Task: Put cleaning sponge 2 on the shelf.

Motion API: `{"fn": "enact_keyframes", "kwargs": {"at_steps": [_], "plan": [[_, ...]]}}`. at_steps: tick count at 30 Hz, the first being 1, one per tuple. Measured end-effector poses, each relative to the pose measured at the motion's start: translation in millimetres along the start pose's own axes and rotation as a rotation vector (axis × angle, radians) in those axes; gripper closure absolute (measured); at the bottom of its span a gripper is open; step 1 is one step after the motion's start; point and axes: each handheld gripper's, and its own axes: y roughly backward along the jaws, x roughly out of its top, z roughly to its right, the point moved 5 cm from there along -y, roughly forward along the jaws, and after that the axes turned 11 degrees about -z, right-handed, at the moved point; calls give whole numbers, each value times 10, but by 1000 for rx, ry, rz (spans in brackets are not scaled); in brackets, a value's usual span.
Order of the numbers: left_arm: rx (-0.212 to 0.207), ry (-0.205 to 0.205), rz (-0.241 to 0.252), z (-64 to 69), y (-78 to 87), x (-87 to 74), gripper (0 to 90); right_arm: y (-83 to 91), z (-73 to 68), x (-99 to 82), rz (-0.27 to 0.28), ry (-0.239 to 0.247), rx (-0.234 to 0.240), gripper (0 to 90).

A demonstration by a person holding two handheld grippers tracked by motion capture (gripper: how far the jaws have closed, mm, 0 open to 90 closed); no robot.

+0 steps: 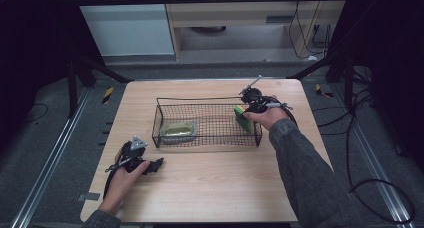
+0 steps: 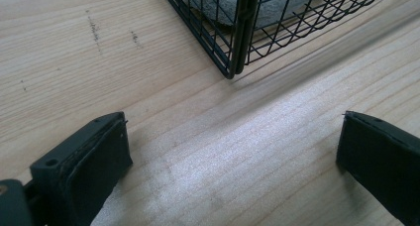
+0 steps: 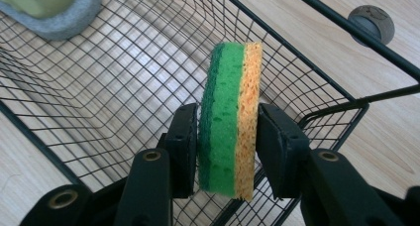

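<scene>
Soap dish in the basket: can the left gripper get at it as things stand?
Probably yes. The left gripper is open and empty beside the basket, near the soap dish; the basket is open-topped, so it must come over the wall.

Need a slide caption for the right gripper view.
Right gripper shut on a green-and-yellow sponge, held on edge over the wire basket.

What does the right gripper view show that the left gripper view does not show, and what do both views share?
Right gripper view: the right hand-held gripper shut on a green and yellow sponge above the wire basket, with a grey dish holding something pale green in it.

Left gripper view: the left hand-held gripper, open, low over bare wood near the basket's corner.

Shared: the basket, the grey dish and the wooden table.
</scene>
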Motion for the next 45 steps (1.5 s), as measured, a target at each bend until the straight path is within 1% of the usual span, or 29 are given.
{"fn": "enact_keyframes", "kwargs": {"at_steps": [2, 9, 15, 21, 22, 23, 28, 29, 30, 31, 33, 35, 38, 45], "plan": [[0, 0, 0, 0, -1, 1, 0, 14, -35, 8, -1, 0, 13, 612], [0, 0, 0, 0, -1, 1, 0, -20, -157, 59, -9, 22, 20, 612], [0, 0, 0, 0, -1, 1, 0, -55, -264, 112, -10, 18, 47, 605], [-1, -1, 0, -1, -1, 2, 0, -121, -371, 160, -17, 28, 65, 581], [-1, -1, 0, -1, -1, 1, 0, -130, -392, 169, -19, 21, 69, 579], [0, -2, 0, -1, -1, 2, 0, -142, -401, 178, -18, 29, 69, 577], [0, -1, -2, -1, 0, 1, 0, -158, -457, 198, -12, 39, 73, 559], [0, -2, -1, -2, 0, 1, 0, -155, -476, 197, -12, 31, 79, 553], [1, -2, -1, -2, 0, 1, 0, -155, -476, 193, -11, 40, 72, 547], [0, -1, -2, -2, 0, 1, 0, -147, -489, 186, -14, 36, 76, 539], [0, -1, 0, -1, -1, 1, 0, -133, -490, 179, -4, 49, 78, 524], [0, -2, 0, -2, -1, 1, 0, -105, -506, 166, 1, 37, 80, 509], [0, -1, 0, -1, -1, 1, 0, -58, -514, 138, 14, 41, 82, 484], [-2, 1, 0, 1, -1, 2, 0, 55, -517, 73, 42, 34, 76, 380]]}}
